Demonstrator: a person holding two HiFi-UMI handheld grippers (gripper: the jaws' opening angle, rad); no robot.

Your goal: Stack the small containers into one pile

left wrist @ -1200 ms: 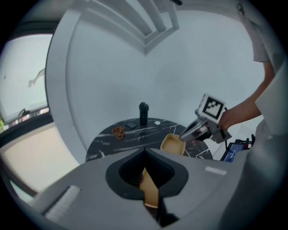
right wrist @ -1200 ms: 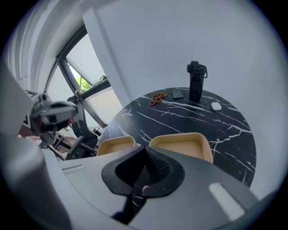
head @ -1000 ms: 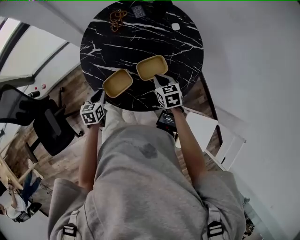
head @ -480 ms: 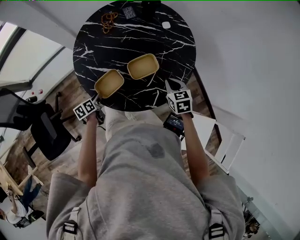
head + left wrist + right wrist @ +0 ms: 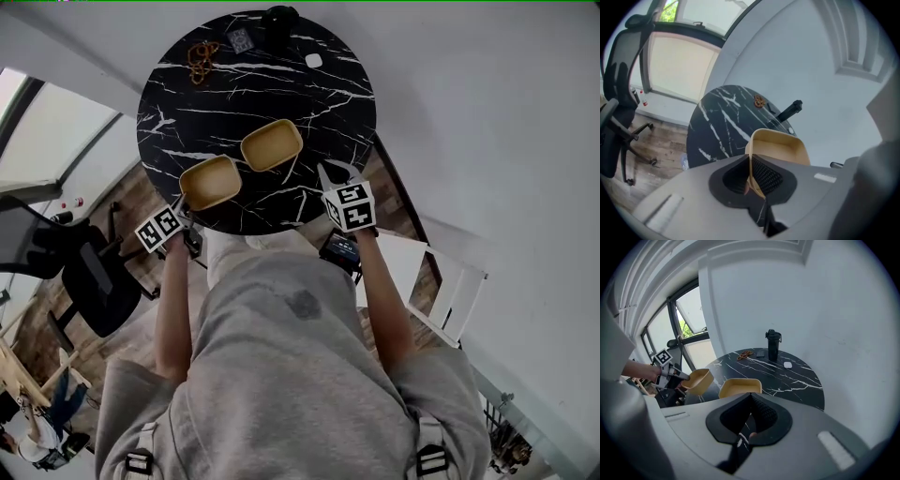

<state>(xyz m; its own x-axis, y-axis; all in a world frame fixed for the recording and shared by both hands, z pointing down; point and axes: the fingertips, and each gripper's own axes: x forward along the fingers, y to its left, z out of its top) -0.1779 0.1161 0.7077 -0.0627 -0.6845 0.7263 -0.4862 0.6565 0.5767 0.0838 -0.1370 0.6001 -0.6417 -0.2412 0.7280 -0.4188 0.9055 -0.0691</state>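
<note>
Two shallow tan containers sit on the round black marble table point(image 5: 309, 112). My left gripper point(image 5: 184, 210) is at the table's near left edge, and its jaws are closing on the near rim of the left container point(image 5: 210, 181). In the left gripper view the container's point(image 5: 780, 146) thin wall is pinched between the pads of the left gripper point(image 5: 750, 161). From the right gripper view that container point(image 5: 697, 380) looks tilted, off the tabletop. The other container point(image 5: 272, 144) lies further in, just ahead of my right gripper point(image 5: 324, 174), which is shut and empty. The right gripper view shows this container point(image 5: 739, 387) beyond the right gripper point(image 5: 750, 400).
A black bottle point(image 5: 279, 17), a dark card point(image 5: 240, 38), a brown chain point(image 5: 200, 58) and a small white object point(image 5: 313, 61) lie at the table's far side. An office chair point(image 5: 84, 272) stands to the left, white furniture point(image 5: 427, 272) to the right.
My right gripper has drawn back from the right container to the table's near right edge. My left gripper opened, came onto the left container's rim and closed on it.
</note>
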